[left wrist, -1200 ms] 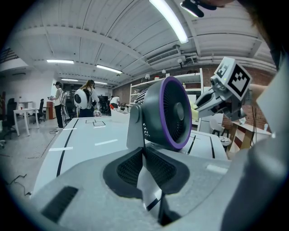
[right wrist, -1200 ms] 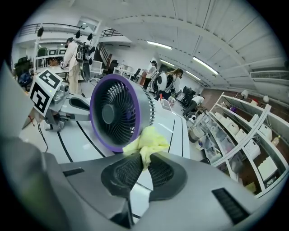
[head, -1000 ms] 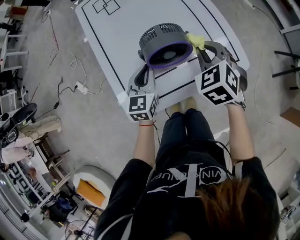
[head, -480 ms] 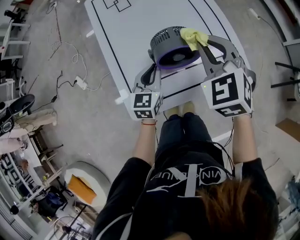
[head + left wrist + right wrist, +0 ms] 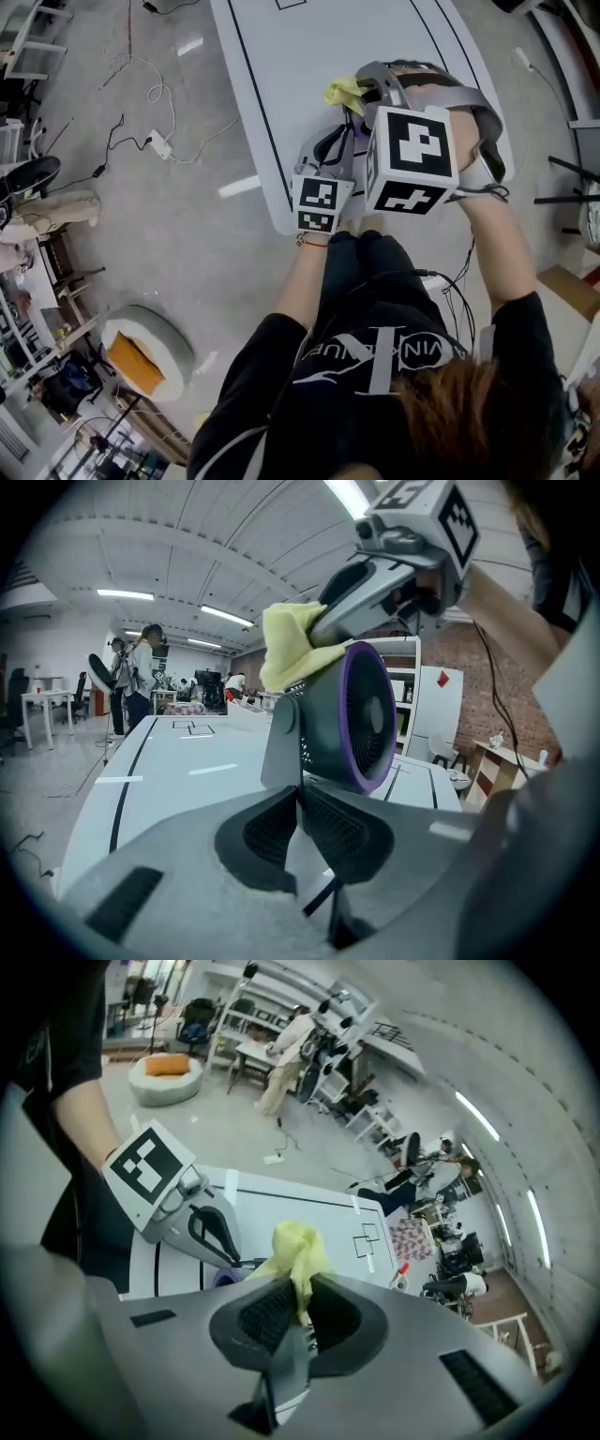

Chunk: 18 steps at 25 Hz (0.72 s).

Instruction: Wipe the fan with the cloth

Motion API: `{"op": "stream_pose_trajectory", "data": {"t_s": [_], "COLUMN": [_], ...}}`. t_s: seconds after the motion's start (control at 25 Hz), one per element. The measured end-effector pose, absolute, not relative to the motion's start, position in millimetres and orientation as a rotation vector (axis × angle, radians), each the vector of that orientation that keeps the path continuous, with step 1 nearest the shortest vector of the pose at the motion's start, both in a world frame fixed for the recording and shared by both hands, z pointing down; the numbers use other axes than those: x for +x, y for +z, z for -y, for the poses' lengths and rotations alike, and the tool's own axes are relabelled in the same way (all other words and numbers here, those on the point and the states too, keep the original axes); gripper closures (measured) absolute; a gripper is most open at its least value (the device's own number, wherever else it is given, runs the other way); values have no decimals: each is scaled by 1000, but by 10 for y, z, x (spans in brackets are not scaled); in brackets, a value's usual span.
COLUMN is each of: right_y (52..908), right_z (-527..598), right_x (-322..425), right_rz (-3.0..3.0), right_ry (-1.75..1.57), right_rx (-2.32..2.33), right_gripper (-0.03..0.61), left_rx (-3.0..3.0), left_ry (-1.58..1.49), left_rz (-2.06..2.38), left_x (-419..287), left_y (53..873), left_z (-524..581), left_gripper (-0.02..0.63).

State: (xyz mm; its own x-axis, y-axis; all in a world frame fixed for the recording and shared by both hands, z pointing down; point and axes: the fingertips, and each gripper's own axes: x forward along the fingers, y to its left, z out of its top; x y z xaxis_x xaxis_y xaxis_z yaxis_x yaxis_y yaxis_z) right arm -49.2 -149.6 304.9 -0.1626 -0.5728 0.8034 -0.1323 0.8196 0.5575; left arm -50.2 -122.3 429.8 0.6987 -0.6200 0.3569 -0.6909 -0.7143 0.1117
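Left gripper (image 5: pixel 298 808), jaws pressed together on the thin grey upright of the fan (image 5: pixel 354 714), steadies it on the white table (image 5: pixel 169 761), while the right gripper (image 5: pixel 295 1307) pinches the bunched yellow cloth (image 5: pixel 298 1246) against the top of the fan's housing. Wiping seems under way on the upper casing; the next move calls for dragging the cloth across the housing with light pressure, the left grip holding firm. No brand shows on the fan, the marker cubes (image 5: pixel 412 159) bear only black-and-white squares, and the shirt (image 5: pixel 375 361) lettering cannot be read whole.
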Motion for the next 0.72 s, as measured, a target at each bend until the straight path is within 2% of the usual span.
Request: {"op": "stream_pose_trajectory", "data": {"t_s": [0.28, 0.72], "right_y": [3255, 3163], "right_z": [1547, 1690], "right_x": [-653, -561], "right_rz": [1555, 1584], "right_ry": [-425, -334], "right_rx": [312, 407], "right_gripper": [549, 549], "left_rx": [2687, 2710], "left_ry": [427, 434], "left_rz": [1028, 1011], "left_x": [-483, -569], "left_y": [4244, 4296], "left_z": [1225, 1263], "left_gripper": [578, 578]}}
